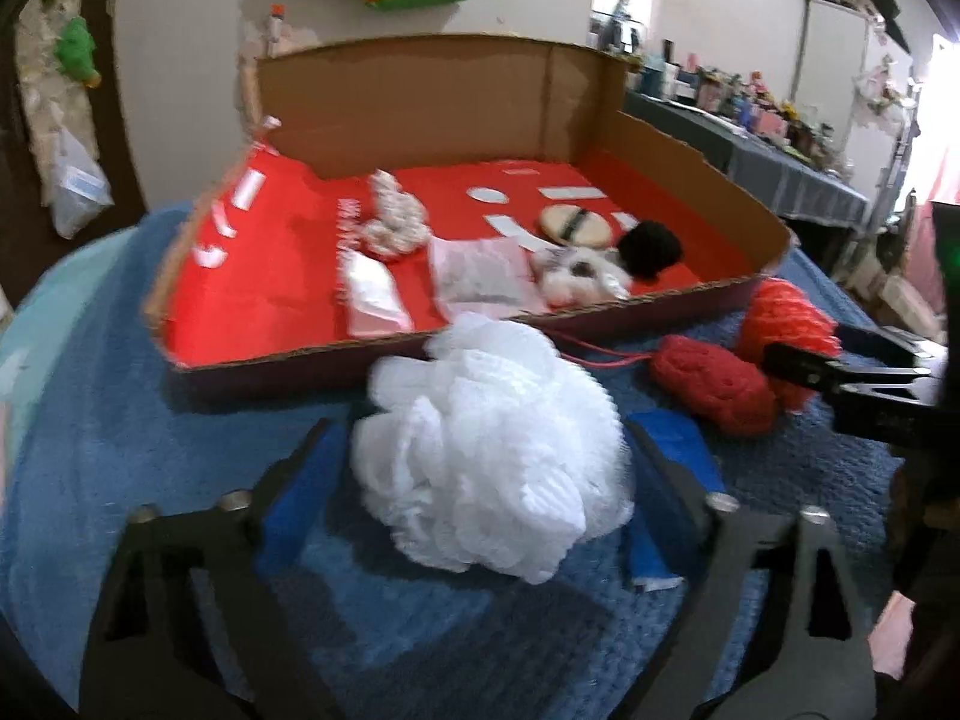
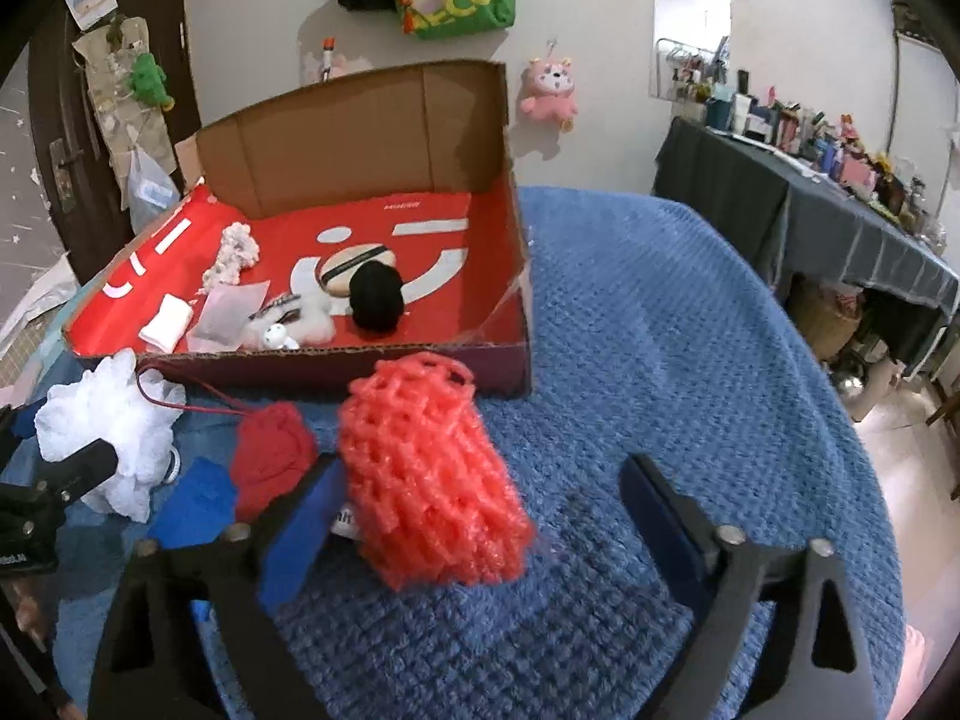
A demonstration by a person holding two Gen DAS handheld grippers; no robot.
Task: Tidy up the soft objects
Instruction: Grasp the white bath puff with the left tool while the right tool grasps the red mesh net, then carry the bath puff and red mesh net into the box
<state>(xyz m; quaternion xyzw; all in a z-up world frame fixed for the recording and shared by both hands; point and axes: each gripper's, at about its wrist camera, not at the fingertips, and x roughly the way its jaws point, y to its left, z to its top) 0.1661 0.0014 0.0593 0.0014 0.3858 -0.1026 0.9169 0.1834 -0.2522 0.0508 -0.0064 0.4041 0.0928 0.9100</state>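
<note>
The white pouf (image 1: 486, 450) lies on the blue worktop (image 2: 660, 360) between the wide-open left tongs (image 1: 486, 468). The right tongs (image 2: 480, 504), also agape, straddle the red net (image 2: 432, 480), its left pad touching.

White loofah (image 1: 486, 456), coral foam net (image 2: 429, 480), on blanket

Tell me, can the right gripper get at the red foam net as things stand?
Probably yes. The right gripper is open, and the red foam net lies on the blue blanket between its fingers, close against the left one. Nothing covers it; the red yarn ball sits off to its left.
</note>
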